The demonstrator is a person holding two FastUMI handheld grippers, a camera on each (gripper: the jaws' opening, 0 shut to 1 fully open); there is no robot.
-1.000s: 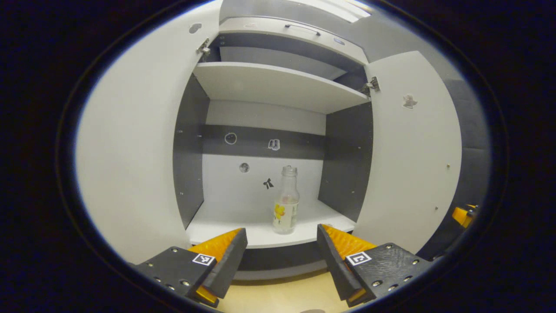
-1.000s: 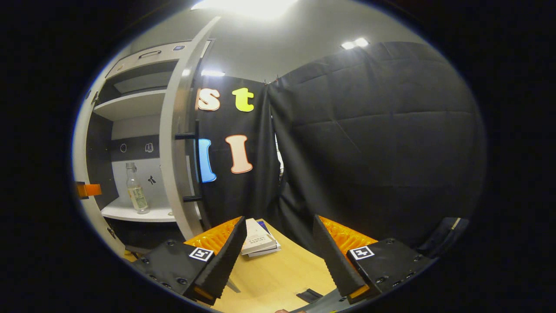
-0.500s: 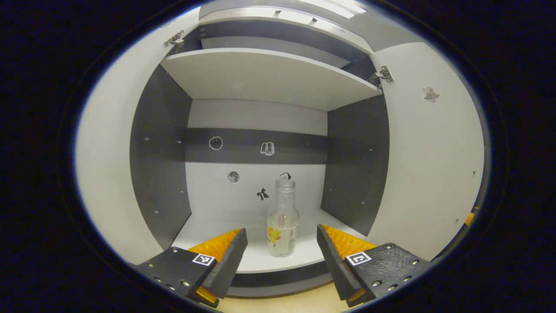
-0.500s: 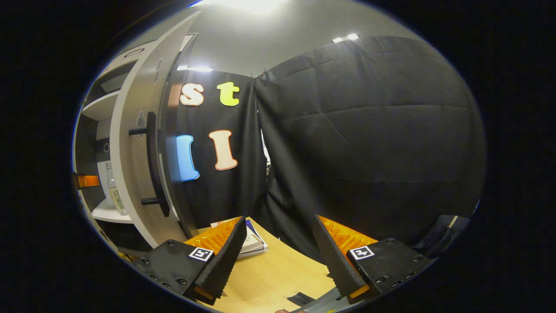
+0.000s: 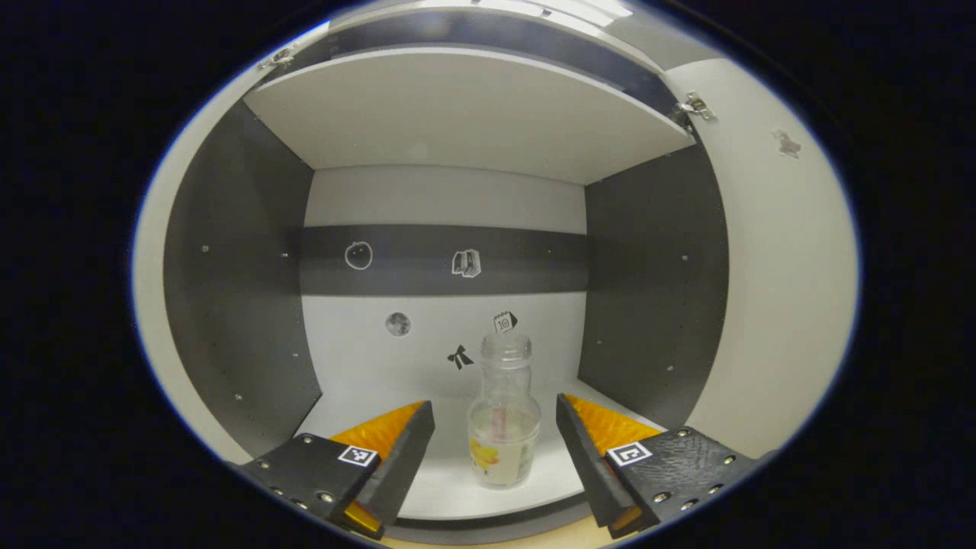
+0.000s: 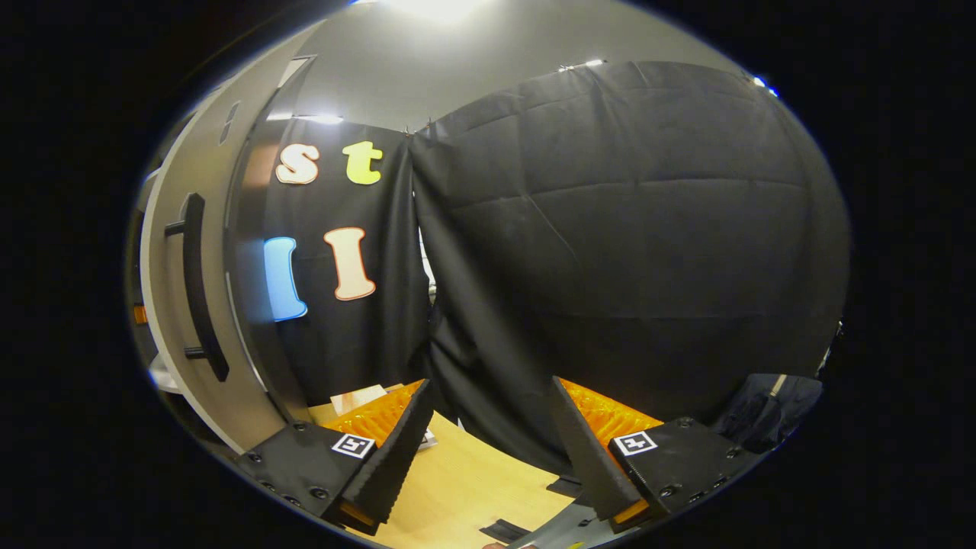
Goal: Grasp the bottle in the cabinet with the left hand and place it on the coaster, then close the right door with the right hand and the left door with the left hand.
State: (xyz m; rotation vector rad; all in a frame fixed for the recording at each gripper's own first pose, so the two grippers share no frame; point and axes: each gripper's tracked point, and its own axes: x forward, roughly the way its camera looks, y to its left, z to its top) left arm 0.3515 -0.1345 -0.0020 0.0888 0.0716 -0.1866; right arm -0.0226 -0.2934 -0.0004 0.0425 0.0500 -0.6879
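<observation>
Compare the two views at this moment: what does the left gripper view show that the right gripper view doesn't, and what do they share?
Left gripper view: the cabinet interior, with a clear bottle upright on the lower shelf, between the open fingers of the left gripper but untouched, and stickers on the back panel.

Right gripper view: the right door's outer face with its dark bar handle, the black cloth wall, a wooden tabletop, and the open, empty right gripper.

Shared: the open right door, seen from opposite faces.

bottle (image 5: 503, 423): 1 | stickers (image 5: 466, 262): 5 | door handle (image 6: 200, 286): 1
</observation>
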